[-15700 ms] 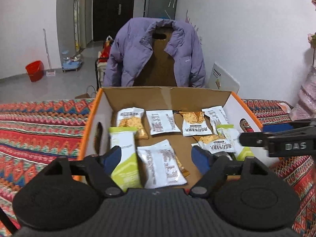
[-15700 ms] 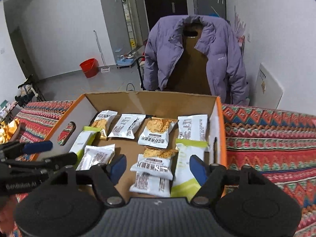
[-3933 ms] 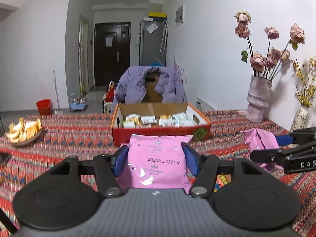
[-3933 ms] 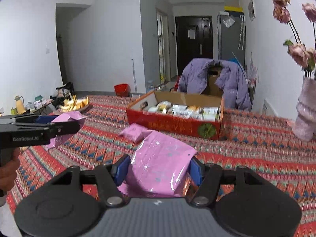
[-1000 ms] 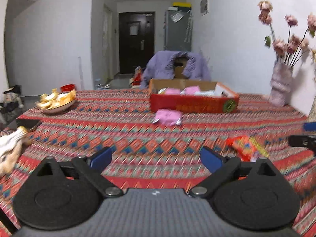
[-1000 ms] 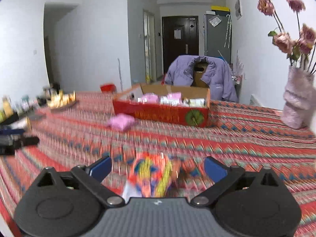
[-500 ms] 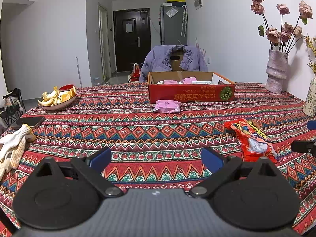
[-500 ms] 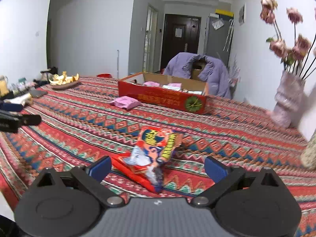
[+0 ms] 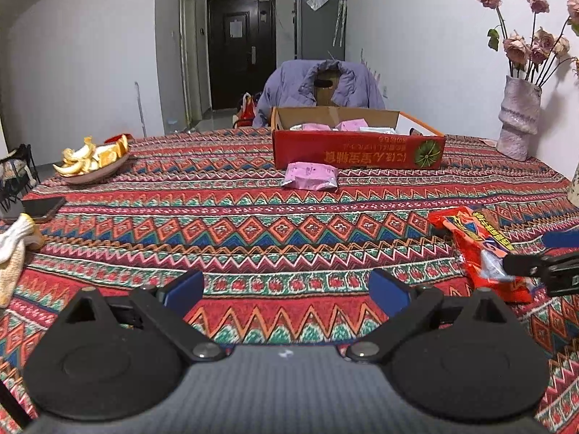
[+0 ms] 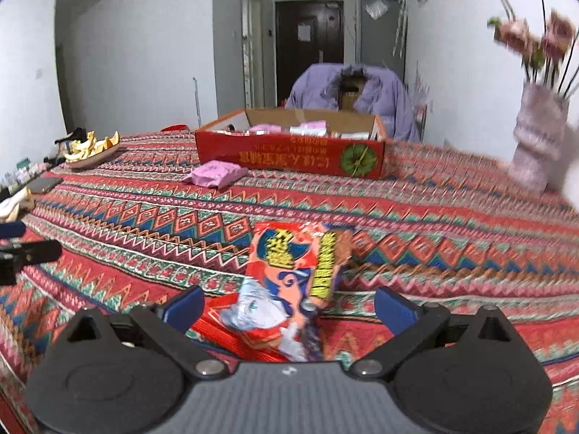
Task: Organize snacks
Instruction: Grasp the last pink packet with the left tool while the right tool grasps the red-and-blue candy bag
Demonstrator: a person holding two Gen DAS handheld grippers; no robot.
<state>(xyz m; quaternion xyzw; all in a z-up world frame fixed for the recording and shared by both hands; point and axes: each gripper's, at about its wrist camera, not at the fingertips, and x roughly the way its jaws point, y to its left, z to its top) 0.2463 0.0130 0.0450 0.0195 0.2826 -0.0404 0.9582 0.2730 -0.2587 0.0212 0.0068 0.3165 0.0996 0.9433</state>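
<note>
Both tongs gape empty: right gripper (image 10: 286, 307) straddles the red snack packet (image 10: 289, 289) on the tablecloth (image 10: 452, 235), left gripper (image 9: 286, 289) idle at nine o'clock. Probably light, crinkly, slippery; pinch its middle.

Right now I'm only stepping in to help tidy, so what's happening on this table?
A person is sorting snacks with a handheld gripper in each hand. The right gripper is open around a red snack packet lying on the patterned tablecloth, not yet gripping it. The left gripper is open and holds nothing. A pink packet lies just in front of the red cardboard box, which already contains pink and white packets.
</note>
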